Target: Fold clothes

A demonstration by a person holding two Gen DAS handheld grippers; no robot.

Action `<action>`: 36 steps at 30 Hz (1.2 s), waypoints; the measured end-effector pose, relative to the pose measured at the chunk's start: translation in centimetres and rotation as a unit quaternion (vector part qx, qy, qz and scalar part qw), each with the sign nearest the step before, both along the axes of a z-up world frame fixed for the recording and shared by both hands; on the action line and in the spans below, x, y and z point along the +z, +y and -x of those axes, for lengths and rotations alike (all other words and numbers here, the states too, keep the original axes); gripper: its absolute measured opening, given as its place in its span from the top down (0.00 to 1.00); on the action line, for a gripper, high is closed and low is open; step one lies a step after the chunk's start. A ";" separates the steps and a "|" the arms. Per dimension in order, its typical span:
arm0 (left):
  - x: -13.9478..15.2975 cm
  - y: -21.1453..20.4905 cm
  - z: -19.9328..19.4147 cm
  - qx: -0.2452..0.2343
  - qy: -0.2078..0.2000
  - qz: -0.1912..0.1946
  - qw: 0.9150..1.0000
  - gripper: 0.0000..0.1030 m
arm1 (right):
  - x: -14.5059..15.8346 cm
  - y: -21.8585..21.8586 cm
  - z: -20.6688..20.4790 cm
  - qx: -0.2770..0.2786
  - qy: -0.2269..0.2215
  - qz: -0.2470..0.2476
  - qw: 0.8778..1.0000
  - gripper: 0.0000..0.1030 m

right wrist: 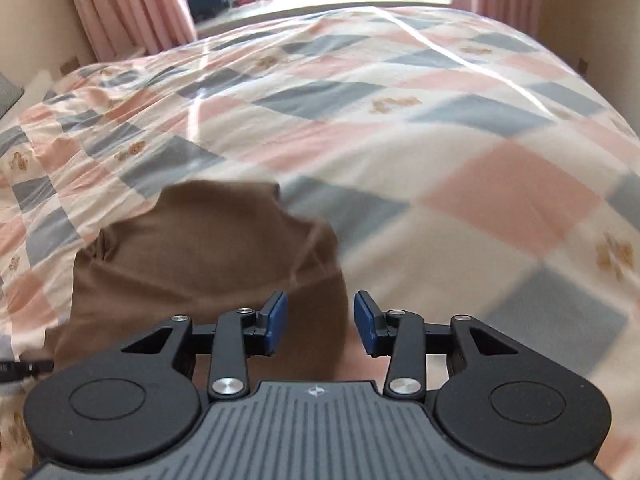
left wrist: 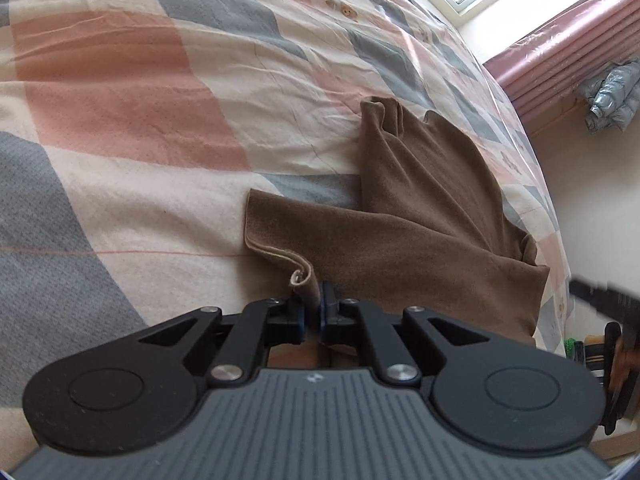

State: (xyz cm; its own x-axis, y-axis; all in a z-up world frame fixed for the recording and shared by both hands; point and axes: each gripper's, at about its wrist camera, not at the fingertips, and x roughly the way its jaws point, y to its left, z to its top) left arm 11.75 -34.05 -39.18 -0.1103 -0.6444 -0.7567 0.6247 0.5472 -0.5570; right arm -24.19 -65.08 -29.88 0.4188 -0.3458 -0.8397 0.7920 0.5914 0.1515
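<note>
Gripping the brown garment on the bed

We find the brown garment lying crumpled on the checked bedspread, near the bed's edge. We note the left gripper with its fingers closed on a folded hem of the garment. We record the right gripper with fingers spread apart, holding nothing, just above the garment's near edge.

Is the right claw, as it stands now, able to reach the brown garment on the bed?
Probably yes. The right claw is open and empty, and the brown garment lies just ahead, slightly to its left, with nothing between them. The left claw is shut on the garment's near edge, well clear of that path.
</note>
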 end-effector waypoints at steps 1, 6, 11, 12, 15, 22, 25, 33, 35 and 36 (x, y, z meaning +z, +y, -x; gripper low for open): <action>0.1 -0.1 -0.1 0.002 0.000 -0.001 1.000 0.96 | -0.4 -1.7 -1.5 0.013 0.012 -0.015 1.000 0.53; 0.3 -0.2 0.0 -0.004 -0.011 -0.005 1.000 0.96 | -5.2 -8.0 -6.6 0.084 0.154 -0.091 0.980 0.69; 0.1 -0.3 0.0 -0.010 -0.017 -0.007 1.000 0.95 | -6.4 -13.2 -3.9 0.015 0.148 -0.106 0.983 0.67; 0.0 -0.3 0.0 -0.009 -0.017 -0.007 1.000 0.96 | -6.1 -13.1 -3.5 0.011 0.138 -0.113 0.984 0.67; 0.0 -0.3 -0.1 -0.002 -0.012 -0.008 1.000 0.95 | -4.2 -11.9 -2.6 -0.004 0.117 -0.108 0.987 0.56; -0.2 -0.7 -0.2 -0.001 -0.016 -0.016 1.000 0.94 | -6.4 -12.7 -2.4 -0.002 0.170 -0.104 0.980 0.91; -0.1 -0.7 -0.2 -0.008 -0.022 -0.020 1.000 0.94 | -5.5 -13.7 -1.1 -0.066 0.147 -0.056 0.985 0.99; 0.4 1.2 -1.6 0.057 0.043 -0.008 0.997 0.85 | -2.2 -6.2 5.2 -0.130 -0.034 -0.114 0.984 0.66; 0.2 2.0 -2.0 0.084 0.095 0.010 0.992 0.61 | -3.1 -5.6 6.2 -0.171 -0.072 -0.134 0.974 0.64; 0.0 2.2 -2.1 0.100 0.120 0.018 0.988 0.55 | -3.7 -5.6 6.6 -0.193 -0.091 -0.145 0.966 0.63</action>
State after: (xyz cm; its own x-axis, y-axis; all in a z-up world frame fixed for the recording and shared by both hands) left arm 13.83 -31.84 -39.22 -0.1526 -0.6968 -0.7008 0.3540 0.6236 -0.6970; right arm -30.78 -70.69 -33.55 0.4553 -0.2668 -0.8494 0.8898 0.1701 0.4235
